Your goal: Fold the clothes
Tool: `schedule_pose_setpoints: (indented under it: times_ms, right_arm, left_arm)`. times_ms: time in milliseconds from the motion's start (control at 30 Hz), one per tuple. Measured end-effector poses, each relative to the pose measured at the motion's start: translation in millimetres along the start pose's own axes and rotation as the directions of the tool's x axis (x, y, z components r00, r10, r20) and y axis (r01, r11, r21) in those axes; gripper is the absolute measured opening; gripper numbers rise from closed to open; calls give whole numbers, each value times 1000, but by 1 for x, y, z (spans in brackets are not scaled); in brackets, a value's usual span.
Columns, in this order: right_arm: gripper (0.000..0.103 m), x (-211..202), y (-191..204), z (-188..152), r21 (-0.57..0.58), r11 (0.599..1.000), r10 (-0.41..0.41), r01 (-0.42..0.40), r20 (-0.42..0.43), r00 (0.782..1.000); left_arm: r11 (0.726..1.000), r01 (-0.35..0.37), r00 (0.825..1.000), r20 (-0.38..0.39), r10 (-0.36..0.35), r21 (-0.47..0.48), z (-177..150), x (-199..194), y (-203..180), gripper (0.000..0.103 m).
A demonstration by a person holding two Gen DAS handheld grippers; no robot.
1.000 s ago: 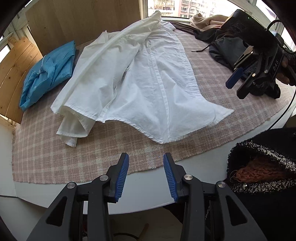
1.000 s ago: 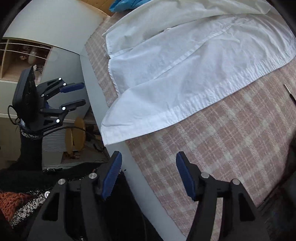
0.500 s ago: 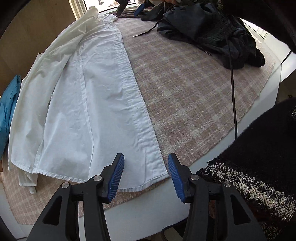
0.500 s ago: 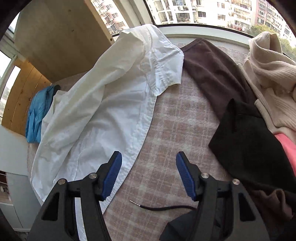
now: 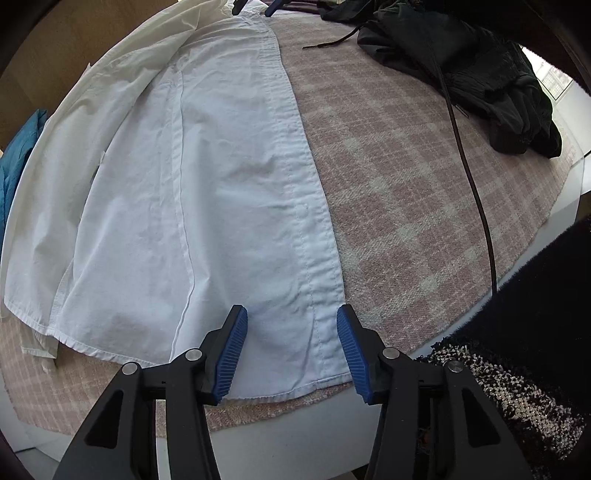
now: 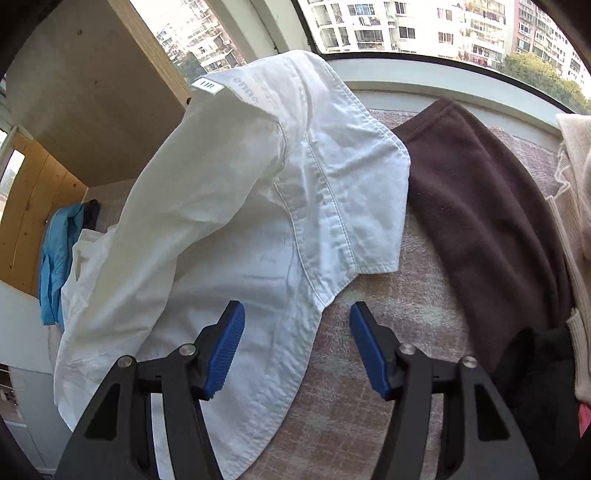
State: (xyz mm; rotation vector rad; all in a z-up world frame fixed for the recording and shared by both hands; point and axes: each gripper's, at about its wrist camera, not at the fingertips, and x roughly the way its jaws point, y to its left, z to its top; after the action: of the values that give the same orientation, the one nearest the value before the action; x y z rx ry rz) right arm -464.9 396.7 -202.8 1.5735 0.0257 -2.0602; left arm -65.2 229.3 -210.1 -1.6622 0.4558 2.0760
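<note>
A white button shirt lies lengthwise on a pink checked cloth. My left gripper hovers open over the shirt's near hem, straddling the button placket. In the right wrist view the shirt's collar end is rumpled up, with a label showing at the top. My right gripper stands open just above the placket edge near the collar. Its blue fingertips show at the top edge of the left wrist view. Neither gripper holds cloth.
A black garment with a drawstring lies at the far right, and a thin cable crosses the cloth. A brown fleece, a cream knit and a blue garment lie around the shirt. A person's dark sleeve is at right.
The left gripper has moved in close over the shirt's hem corner. The right gripper swung from the hem side to the collar end and has come nearer to it. Both stay open.
</note>
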Motion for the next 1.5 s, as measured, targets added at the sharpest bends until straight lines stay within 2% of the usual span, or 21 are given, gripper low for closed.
schedule_pose_setpoints:
  times_ms: [67,200,267,333,367,433,600,700,800,867,900,933,967,1000,1100,1233,1300,1400,1433,1467,1500]
  right_arm:
    - [31,4,12,-1,-85,996,-37,36,-8,999]
    - [22,8,15,1,-107,993,-53,50,-25,998]
    - [17,8,12,4,-96,994,-50,47,-32,998]
    - [17,8,10,6,-88,996,-36,32,-43,998]
    - [17,8,9,7,-81,997,-24,20,-52,998]
    - [17,9,9,8,-73,997,-15,10,-68,998]
    - [17,12,13,10,-83,996,-42,36,-72,997]
    - [17,15,14,11,-73,997,-39,33,-81,996]
    - [17,20,14,10,-76,997,-36,29,-86,996]
    - [17,21,15,10,-98,995,-36,29,-75,997]
    - [17,21,16,10,-109,994,-40,32,-71,997]
    - [15,21,16,10,-119,992,-45,37,-67,997]
    - [5,20,17,11,-124,992,-47,39,-63,997]
    - [4,19,17,12,-128,991,-48,40,-60,997]
    - [4,8,15,16,-136,991,-23,16,-46,999]
    - [4,-12,10,27,-157,985,-71,71,7,997]
    - [4,-13,4,32,-141,985,-99,100,14,995]
    - [4,-6,-9,37,-101,995,-11,10,-6,1000]
    - [10,-4,-12,37,-80,997,13,-14,-15,1000]
    - [25,0,-14,37,-58,998,30,-32,-25,999]
    - [33,3,-15,38,-38,998,51,-52,-27,998]
  left_arm:
    - [999,18,1000,6,-17,-34,-4,-1,7,43]
    - [999,24,1000,9,-23,-38,-8,-3,11,35]
    - [999,47,999,-2,-47,-26,-8,-5,10,24]
    - [999,42,999,-3,-42,-20,-7,-9,6,26]
    - [998,53,999,-4,-53,-17,-6,-11,3,36]
    - [998,55,998,-1,-55,-10,-4,-15,-6,48]
    - [998,-44,998,-52,47,54,-3,1,-23,51]
    - [998,-28,998,-49,31,54,-2,0,-23,45]
    - [995,6,999,-48,-1,105,-4,-3,-25,28]
    - [996,28,999,-47,-24,90,-3,-5,-19,11]
    - [996,40,998,-47,-36,81,-3,-6,-15,7]
    - [997,63,997,-42,-61,50,-2,-8,-8,5]
    - [995,98,995,-23,-98,23,-2,-14,-3,5]
    - [991,134,991,-4,-134,-4,-2,-19,3,5]
    - [970,240,970,52,-239,-33,-3,-39,7,5]
    - [971,238,970,41,-240,36,2,-44,-23,5]
    - [970,239,971,16,-240,44,0,-35,-19,6]
    - [974,219,976,-22,-218,51,1,-19,-17,6]
    - [976,213,977,-26,-211,52,0,-18,-17,6]
    - [975,217,976,-24,-216,51,0,-19,-16,6]
    - [974,220,975,-23,-219,50,0,-20,-15,6]
